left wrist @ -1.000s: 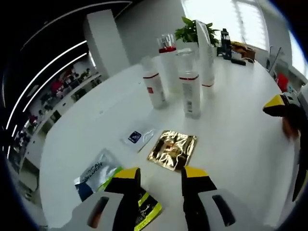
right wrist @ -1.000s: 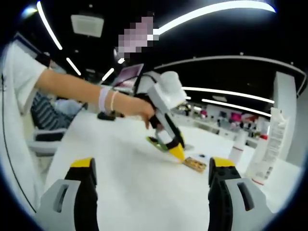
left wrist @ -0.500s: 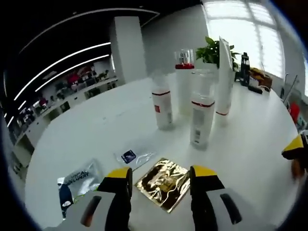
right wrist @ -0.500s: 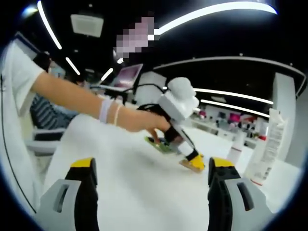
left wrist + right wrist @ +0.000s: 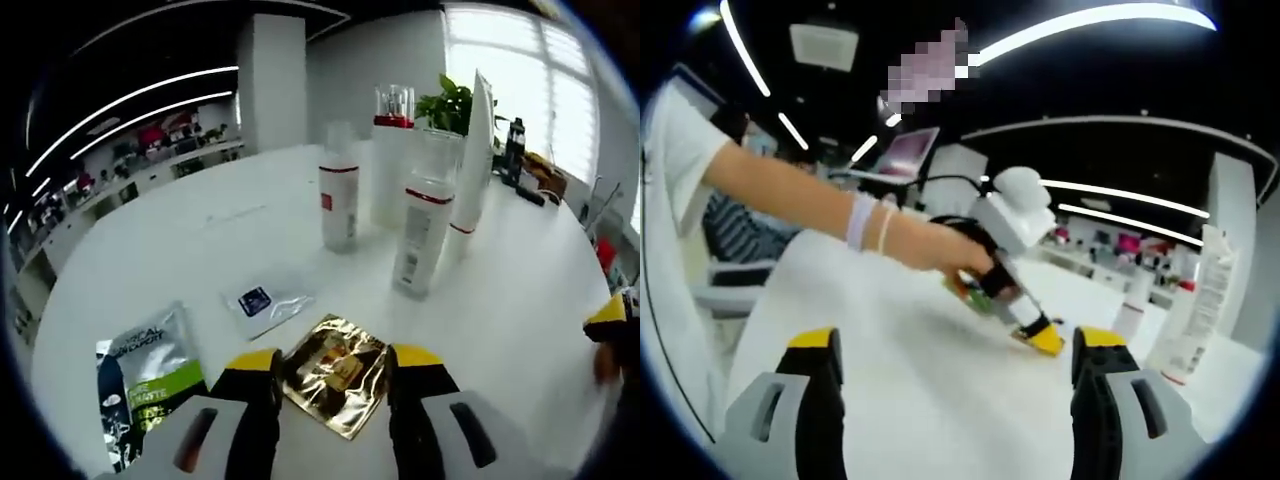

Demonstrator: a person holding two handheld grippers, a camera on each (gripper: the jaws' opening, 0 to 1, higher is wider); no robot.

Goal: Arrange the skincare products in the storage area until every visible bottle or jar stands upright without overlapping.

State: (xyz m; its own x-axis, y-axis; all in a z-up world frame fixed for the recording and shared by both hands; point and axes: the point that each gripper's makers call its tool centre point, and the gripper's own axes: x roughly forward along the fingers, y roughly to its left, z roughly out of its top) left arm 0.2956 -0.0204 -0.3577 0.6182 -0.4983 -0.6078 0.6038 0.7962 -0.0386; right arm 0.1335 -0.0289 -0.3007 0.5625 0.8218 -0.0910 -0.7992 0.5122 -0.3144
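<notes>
Left gripper (image 5: 330, 362) jaws spread around a gold sachet (image 5: 333, 372) on the white table (image 5: 200, 240); right gripper (image 5: 955, 350) spread wide, empty; bottles (image 5: 417, 235) upright at 12 o'clock

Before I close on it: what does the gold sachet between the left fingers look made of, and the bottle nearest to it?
The gold sachet looks like metallised foil: glossy and crinkled, catching mirror-like highlights. The nearest bottle looks like smooth white plastic with a red band, under a clear cap that could be plastic or glass; the view can't settle that.
</notes>
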